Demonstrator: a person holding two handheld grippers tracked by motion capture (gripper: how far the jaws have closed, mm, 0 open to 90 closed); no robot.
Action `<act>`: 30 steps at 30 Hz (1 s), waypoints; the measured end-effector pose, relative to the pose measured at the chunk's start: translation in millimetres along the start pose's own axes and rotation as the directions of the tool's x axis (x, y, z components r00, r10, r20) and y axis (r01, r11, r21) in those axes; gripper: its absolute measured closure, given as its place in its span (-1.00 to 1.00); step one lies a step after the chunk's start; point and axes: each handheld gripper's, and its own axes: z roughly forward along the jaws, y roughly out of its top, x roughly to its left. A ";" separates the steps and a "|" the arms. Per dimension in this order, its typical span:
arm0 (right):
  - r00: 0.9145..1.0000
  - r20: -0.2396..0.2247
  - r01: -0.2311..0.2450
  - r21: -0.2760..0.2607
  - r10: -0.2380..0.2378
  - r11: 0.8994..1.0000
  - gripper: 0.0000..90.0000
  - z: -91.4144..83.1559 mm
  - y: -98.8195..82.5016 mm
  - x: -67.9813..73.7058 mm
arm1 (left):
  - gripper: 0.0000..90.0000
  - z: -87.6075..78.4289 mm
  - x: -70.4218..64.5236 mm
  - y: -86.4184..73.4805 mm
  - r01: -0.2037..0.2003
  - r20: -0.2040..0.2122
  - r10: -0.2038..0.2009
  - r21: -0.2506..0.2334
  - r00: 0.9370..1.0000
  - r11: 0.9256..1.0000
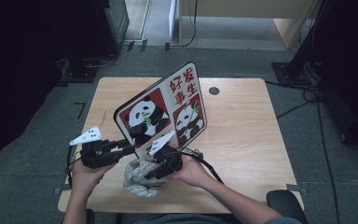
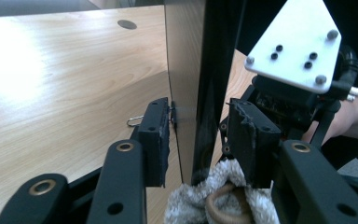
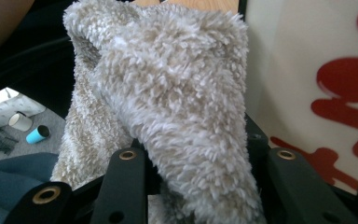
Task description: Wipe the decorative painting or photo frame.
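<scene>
A board (image 1: 168,109) printed with pandas and red characters stands tilted on its lower edge on the wooden table (image 1: 242,140). My left gripper (image 1: 129,148) is shut on the board's lower left edge. In the left gripper view the board (image 2: 184,70) runs edge-on between the jaws of that gripper (image 2: 198,135). My right gripper (image 1: 151,175) is shut on a fluffy beige cloth (image 1: 137,182) at the board's front lower corner. In the right gripper view the cloth (image 3: 168,93) bulges out of that gripper (image 3: 200,163), beside the white and red board face (image 3: 307,70). The cloth (image 2: 191,200) also shows below the left jaws.
A round cable hole (image 1: 213,91) sits near the table's far edge. A small wire loop (image 2: 134,121) lies on the table behind the board. A chair (image 1: 284,203) stands at the near right. A blue roll (image 3: 37,134) and a white cup (image 3: 19,121) lie on the floor.
</scene>
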 end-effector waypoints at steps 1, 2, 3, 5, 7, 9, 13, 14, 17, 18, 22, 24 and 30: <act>1.000 -0.002 -0.001 0.002 0.001 1.000 0.42 0.4 -0.8 -0.3 | 0.34 2.1 0.7 0.3 0.006 0.005 -0.006 0.003 1.000 1.000; 1.000 -0.003 -0.001 0.004 0.001 1.000 0.42 1.1 -2.1 -0.8 | 0.35 3.3 1.0 0.4 0.007 0.004 -0.007 0.006 1.000 1.000; 1.000 -0.003 0.001 0.002 -0.001 1.000 0.42 1.5 -2.9 -1.2 | 0.36 5.4 1.4 0.7 0.010 0.006 -0.010 0.009 1.000 1.000; 1.000 -0.006 -0.004 0.004 0.004 1.000 0.42 2.3 -4.6 -2.0 | 0.38 9.0 1.8 1.2 0.012 0.010 -0.012 0.013 1.000 1.000; 1.000 -0.010 -0.008 0.006 0.008 1.000 0.42 3.0 -6.4 -2.7 | 0.43 12.1 2.2 1.9 0.012 0.022 -0.013 0.019 1.000 1.000; 1.000 -0.012 -0.008 0.004 0.008 1.000 0.42 3.5 -7.6 -3.1 | 0.46 13.4 2.3 2.0 0.012 0.022 -0.013 0.020 1.000 1.000; 1.000 -0.008 -0.008 0.000 0.008 1.000 0.42 4.3 -10.7 -4.0 | 0.56 18.1 4.2 3.0 0.019 0.039 -0.020 0.023 0.999 1.000; 1.000 -0.008 -0.008 0.001 0.008 1.000 0.43 4.5 -11.3 -4.5 | 0.58 18.6 3.8 3.2 0.016 0.037 -0.017 0.022 0.999 1.000; 1.000 -0.015 -0.012 0.001 0.012 1.000 0.44 4.9 -13.9 -7.6 | 0.66 19.1 2.9 3.8 0.003 0.029 -0.003 0.022 1.000 1.000; 1.000 -0.010 -0.014 0.001 0.014 1.000 0.45 4.7 -14.8 -8.5 | 0.67 19.1 3.1 4.0 0.001 0.027 -0.002 0.023 1.000 1.000; 1.000 -0.010 -0.019 0.011 0.019 1.000 0.47 3.8 -17.9 -10.4 | 0.70 18.5 2.7 5.0 -0.002 0.013 0.002 0.030 1.000 1.000; 1.000 -0.004 -0.014 0.009 0.014 1.000 0.48 2.9 -19.9 -12.8 | 0.71 18.3 2.8 5.0 0.002 0.011 -0.002 0.030 1.000 1.000; 1.000 0.008 -0.031 0.018 0.030 0.999 0.50 -2.0 -27.2 -20.5 | 0.72 16.5 4.0 4.6 0.007 0.009 -0.008 0.029 1.000 1.000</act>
